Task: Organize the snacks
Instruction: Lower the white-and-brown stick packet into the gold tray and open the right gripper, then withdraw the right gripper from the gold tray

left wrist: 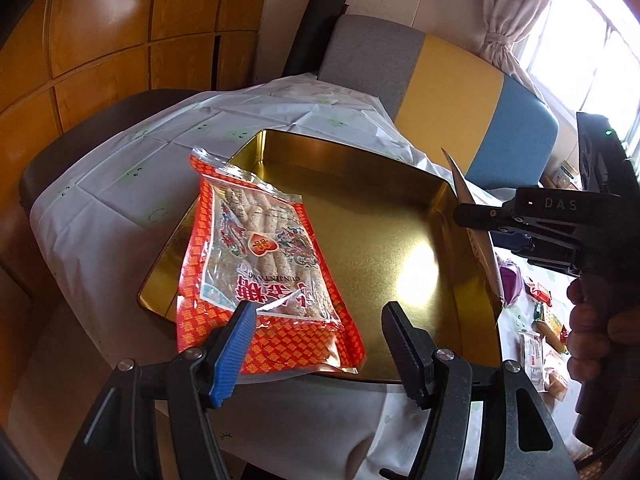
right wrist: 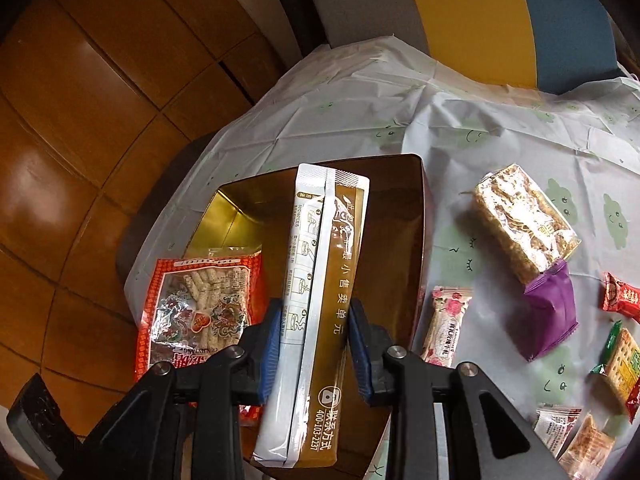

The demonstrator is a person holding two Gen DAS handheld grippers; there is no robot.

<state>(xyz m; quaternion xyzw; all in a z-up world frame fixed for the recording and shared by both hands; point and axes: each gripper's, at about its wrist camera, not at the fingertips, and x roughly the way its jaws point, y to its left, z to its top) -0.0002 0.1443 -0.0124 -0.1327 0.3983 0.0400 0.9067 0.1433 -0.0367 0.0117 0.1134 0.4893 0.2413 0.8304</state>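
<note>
Table under a pale tablecloth (right wrist: 440,128) with small green face prints, creased in a grid. Chair (left wrist: 452,92) at the far edge, back in grey, yellow and blue bands. Wood-panelled cabinet (left wrist: 120,40) on the left. Pale curtain (left wrist: 516,12) tied back, beside a bright window (left wrist: 592,40) at upper right.

My left wrist camera looked steeply down, close over the gold tin (left wrist: 360,216). My right camera did likewise. Both shared that tin and the red packet (left wrist: 256,264).
</note>
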